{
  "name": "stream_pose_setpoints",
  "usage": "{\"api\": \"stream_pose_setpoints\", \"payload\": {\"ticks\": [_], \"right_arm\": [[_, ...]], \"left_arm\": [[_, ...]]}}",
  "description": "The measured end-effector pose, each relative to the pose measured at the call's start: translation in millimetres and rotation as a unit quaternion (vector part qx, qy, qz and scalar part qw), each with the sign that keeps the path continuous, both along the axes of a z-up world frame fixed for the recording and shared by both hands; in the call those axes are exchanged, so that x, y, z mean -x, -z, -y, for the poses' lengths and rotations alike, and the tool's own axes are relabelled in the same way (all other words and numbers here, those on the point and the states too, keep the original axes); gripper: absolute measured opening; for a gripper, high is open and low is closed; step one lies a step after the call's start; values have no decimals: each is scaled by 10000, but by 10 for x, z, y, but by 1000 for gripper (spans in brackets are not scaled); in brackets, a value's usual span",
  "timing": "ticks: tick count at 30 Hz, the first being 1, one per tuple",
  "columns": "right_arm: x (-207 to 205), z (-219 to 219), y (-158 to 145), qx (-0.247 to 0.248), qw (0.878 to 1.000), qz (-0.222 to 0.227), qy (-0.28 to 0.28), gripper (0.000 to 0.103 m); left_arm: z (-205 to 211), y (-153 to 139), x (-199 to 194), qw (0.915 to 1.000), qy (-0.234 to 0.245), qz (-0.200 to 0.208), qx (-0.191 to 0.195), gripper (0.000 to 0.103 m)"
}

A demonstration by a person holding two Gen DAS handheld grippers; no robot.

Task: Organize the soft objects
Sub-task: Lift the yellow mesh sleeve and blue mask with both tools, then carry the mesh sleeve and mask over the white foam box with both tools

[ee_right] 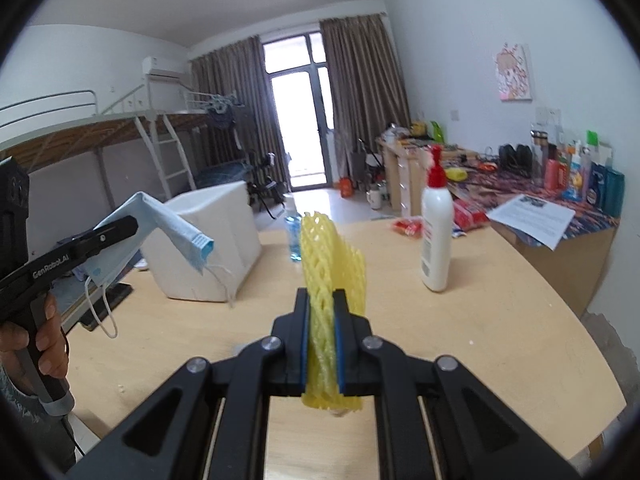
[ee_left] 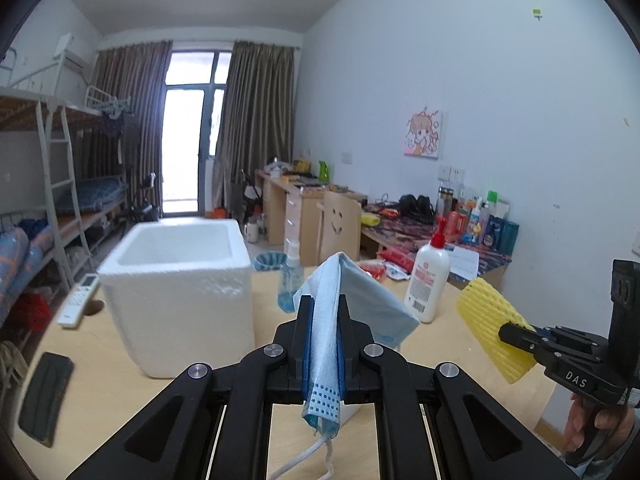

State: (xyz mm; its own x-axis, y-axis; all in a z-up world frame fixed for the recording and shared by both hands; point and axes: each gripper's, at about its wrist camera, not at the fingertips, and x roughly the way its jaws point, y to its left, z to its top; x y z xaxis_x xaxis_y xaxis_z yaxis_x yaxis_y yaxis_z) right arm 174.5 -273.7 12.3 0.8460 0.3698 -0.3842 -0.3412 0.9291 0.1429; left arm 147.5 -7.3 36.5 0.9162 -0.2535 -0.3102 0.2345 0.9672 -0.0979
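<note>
My left gripper is shut on a light blue face mask, held above the wooden table; its white ear loops dangle below. From the right wrist view the same mask hangs from the left gripper in front of the white foam box. My right gripper is shut on a yellow foam net sleeve, which stands up between the blue pads. The sleeve and right gripper show at the right of the left wrist view. The open foam box stands ahead to the left.
On the table stand a white bottle with a red cap and a small blue spray bottle. A remote and a dark flat object lie left of the box. Red packets lie at the far edge.
</note>
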Motion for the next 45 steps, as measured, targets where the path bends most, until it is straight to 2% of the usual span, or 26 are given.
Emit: {"api": "stream_pose_setpoints", "payload": {"ticks": [5, 9, 12, 33, 45], "right_arm": [[55, -129, -43, -36, 9997, 124, -200, 13], [108, -237, -57, -20, 9992, 177, -363, 13], [147, -308, -77, -10, 9986, 222, -473, 13], [159, -1130, -75, 73, 9850, 272, -1702, 13], [188, -1429, -27, 207, 9782, 181, -2060, 13]], "left_arm": [[-37, -121, 215, 9994, -179, 298, -64, 10], [-89, -131, 325, 9990, -270, 338, -54, 10], [-111, -101, 403, 9979, -439, 406, -241, 10], [-701, 21, 803, 9868, -1566, 241, -340, 10], [-864, 96, 898, 9860, -1642, 176, -223, 10]]}}
